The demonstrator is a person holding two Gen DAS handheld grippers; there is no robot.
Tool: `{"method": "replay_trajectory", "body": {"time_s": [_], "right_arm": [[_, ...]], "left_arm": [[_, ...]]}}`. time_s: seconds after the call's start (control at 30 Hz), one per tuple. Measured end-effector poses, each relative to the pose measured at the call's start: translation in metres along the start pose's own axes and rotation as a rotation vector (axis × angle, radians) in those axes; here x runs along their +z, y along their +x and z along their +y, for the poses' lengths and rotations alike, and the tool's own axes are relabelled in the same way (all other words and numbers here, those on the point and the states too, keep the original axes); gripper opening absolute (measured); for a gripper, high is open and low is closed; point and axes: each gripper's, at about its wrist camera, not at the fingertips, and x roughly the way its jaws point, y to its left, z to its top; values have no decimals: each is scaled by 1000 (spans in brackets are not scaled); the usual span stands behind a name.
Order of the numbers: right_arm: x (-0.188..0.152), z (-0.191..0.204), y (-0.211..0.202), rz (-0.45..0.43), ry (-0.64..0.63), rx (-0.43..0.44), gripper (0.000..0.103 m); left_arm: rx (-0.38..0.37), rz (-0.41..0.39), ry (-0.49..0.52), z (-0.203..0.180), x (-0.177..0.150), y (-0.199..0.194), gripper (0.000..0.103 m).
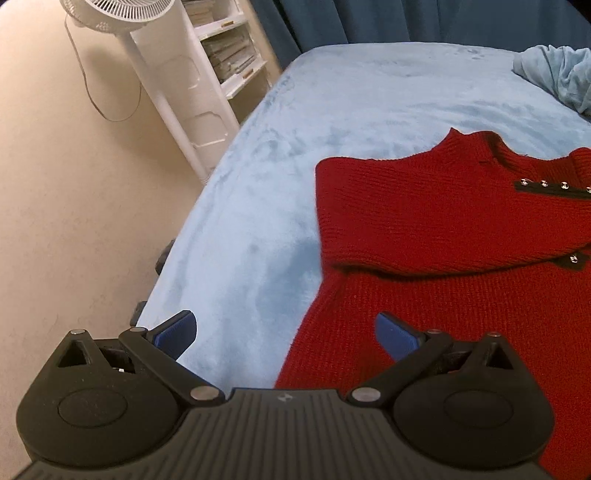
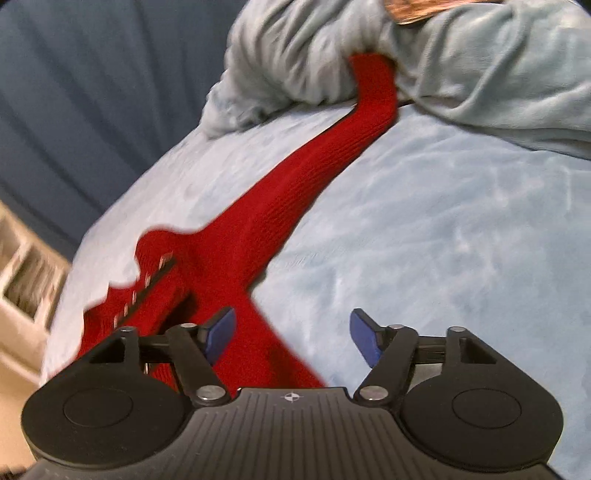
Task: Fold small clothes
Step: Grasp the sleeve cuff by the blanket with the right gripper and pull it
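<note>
A red knitted sweater (image 1: 424, 221) with black studded trim lies flat on the light blue bed cover (image 1: 280, 155); its left sleeve is folded over the body. My left gripper (image 1: 286, 332) hovers open over the sweater's lower left edge, with nothing between its blue pads. In the right wrist view the same sweater (image 2: 221, 258) shows its other sleeve (image 2: 332, 147), stretched out straight toward a bunched blanket. My right gripper (image 2: 293, 334) is open above the sweater's right side, its left pad over the red knit and its right pad over the bed cover. Nothing is held.
A rumpled pale blue blanket (image 2: 461, 62) lies heaped at the far end of the bed, also seen at the back right (image 1: 561, 74). A white standing fan (image 1: 166, 74) and a white bookshelf (image 1: 229, 48) stand on the beige floor left of the bed. Dark blue curtains (image 1: 424, 22) hang behind.
</note>
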Motion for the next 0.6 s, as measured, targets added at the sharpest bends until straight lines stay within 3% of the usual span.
{"method": "replay_trajectory", "body": {"time_s": [0.13,0.27,0.37,0.57,0.6], "right_arm": [[52,-12,24,-28,33,-13,74],[111,-13,67,-106,-38,-32,74],[151,-25,116,-67,39,-53,74],[177,-45,184,-71,130,-221,73],[177,-46,191,-60,137,-197,57]], "left_arm": [[-1,-9,-24,4,0,-3,103],[-5,6,-54,13,-4,-2,103],[0,35,-66,18,-6,3,103],[49,61,-81,32,-6,10,103],[55,63,-80,34,-6,11,103]]}}
